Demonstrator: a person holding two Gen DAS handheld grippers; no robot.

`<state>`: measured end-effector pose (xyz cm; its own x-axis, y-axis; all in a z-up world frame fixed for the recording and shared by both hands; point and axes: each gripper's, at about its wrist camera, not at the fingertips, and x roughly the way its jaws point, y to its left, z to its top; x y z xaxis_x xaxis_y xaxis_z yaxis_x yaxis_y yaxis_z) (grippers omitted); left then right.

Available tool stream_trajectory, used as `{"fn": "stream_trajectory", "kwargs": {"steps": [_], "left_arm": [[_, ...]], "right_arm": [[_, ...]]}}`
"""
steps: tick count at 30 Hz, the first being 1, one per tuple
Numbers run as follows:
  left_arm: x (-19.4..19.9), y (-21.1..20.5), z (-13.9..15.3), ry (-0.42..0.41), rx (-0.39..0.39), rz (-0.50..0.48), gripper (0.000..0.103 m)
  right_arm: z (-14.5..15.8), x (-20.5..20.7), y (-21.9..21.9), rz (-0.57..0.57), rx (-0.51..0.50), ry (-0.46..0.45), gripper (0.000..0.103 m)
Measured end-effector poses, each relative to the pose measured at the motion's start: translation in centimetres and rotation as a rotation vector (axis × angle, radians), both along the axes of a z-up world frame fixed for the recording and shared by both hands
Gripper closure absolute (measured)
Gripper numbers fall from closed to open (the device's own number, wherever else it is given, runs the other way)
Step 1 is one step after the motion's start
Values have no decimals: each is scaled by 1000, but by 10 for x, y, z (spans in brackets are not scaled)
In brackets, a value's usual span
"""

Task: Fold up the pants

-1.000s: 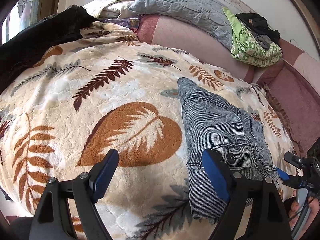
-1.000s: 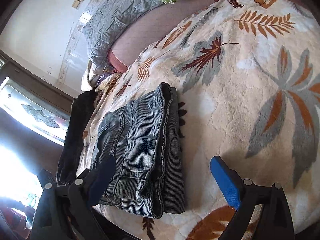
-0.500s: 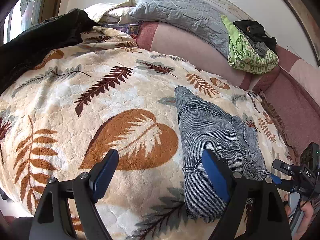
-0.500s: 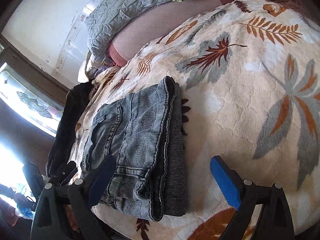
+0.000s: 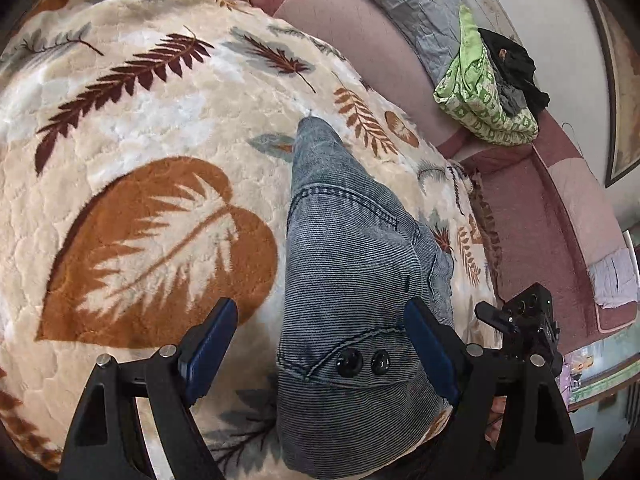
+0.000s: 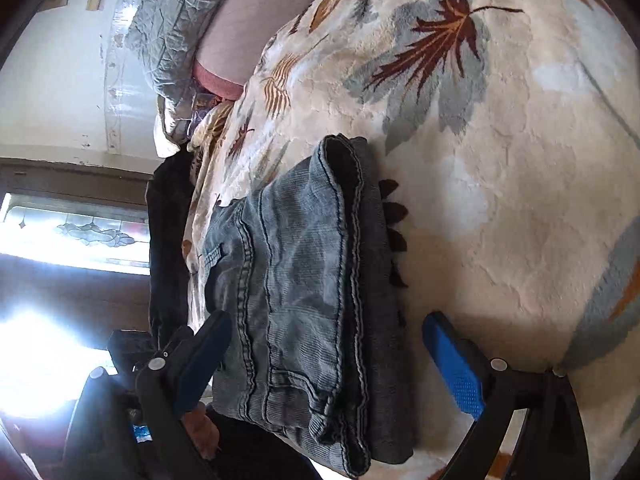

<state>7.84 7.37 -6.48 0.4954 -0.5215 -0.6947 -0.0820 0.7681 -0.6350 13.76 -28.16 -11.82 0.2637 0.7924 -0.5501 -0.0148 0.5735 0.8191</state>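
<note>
- Where the leaf-print blanket (image 5: 152,128) covers the bed, a pink headboard (image 5: 352,36) and grey pillow (image 6: 172,20) line the wall.
- Near end of the jeans (image 5: 352,280) runs out of frame, and window glare whites out the right view's corner.
- Folded jeans lie between both sets of blue pads: left gripper (image 5: 320,352) spread, right gripper (image 6: 332,364) spread, neither pinching.

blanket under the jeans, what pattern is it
Cream blanket with brown, rust and grey leaves; clearest in the left wrist view.

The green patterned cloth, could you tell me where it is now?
In the left wrist view, the green patterned cloth sits upper right on the pink headboard ledge, beside black clothing.
</note>
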Motion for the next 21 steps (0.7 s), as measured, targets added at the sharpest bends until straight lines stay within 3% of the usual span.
{"fn": "stream_trajectory", "kwargs": {"steps": [5,8,9,11,12,13,15,19,21], "left_arm": [[13,-23,-12,48,-28,-47,18],[14,-30,-10,48,-9,-51,18],[14,-33,-9,49,13,-53,24],[13,-37,-7,49,63,-62,32],[13,-38,-6,47,78,-64,39],[12,-40,-5,46,92,-64,45],[11,-41,-2,42,119,-67,53],[7,-49,14,2,203,-87,70],[3,-54,26,-40,240,-97,72]], "right_arm": [[-5,14,12,42,35,35,0],[-3,16,21,63,-4,29,0],[-2,15,23,70,-27,21,1],[1,14,31,87,-88,4,11],[2,13,34,95,-118,-4,25],[2,13,36,105,-142,-5,48],[0,11,40,125,-163,-14,65],[17,1,45,128,-206,-93,73],[33,-3,48,135,-221,-140,74]]}}
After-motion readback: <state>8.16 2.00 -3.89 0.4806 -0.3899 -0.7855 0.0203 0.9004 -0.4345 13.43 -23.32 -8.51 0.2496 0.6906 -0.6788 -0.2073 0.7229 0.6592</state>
